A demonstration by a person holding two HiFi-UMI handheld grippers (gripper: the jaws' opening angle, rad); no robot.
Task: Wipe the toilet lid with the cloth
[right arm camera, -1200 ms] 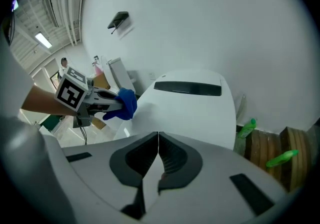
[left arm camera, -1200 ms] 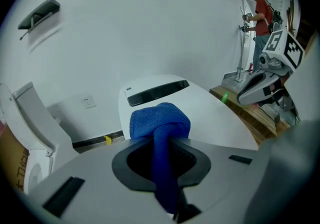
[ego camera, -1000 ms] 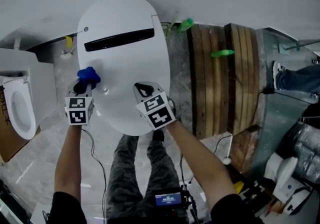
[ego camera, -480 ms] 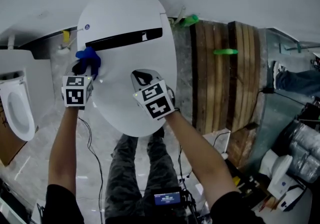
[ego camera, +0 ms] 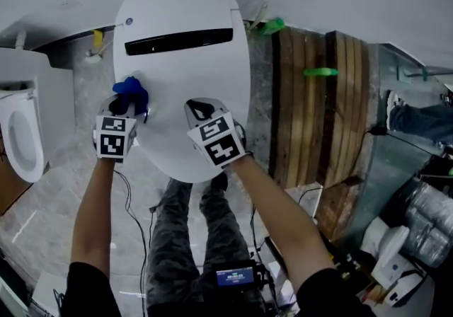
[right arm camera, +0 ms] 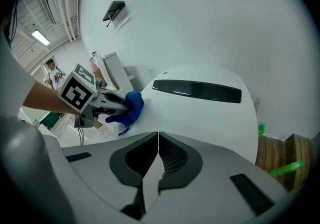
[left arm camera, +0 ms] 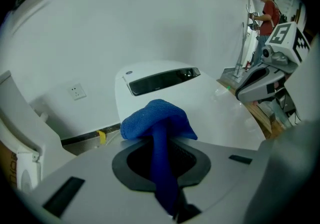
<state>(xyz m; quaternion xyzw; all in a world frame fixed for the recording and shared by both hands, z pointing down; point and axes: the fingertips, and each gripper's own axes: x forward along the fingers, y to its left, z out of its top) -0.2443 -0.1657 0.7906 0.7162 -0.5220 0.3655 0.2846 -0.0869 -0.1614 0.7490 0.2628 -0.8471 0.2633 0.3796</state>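
Left gripper, jaws pinching the cloth, comes back down the toilet lid and may slip off its seemingly close edge; right gripper jaws closed, empty.

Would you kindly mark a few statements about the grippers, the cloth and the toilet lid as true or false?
1. The left gripper is clamped on the blue cloth. True.
2. The right gripper has its jaws wide apart. False: they are shut together with nothing between them.
3. The toilet lid is raised. False: it lies closed.
4. In the head view, the cloth is at the lid's left side. True.
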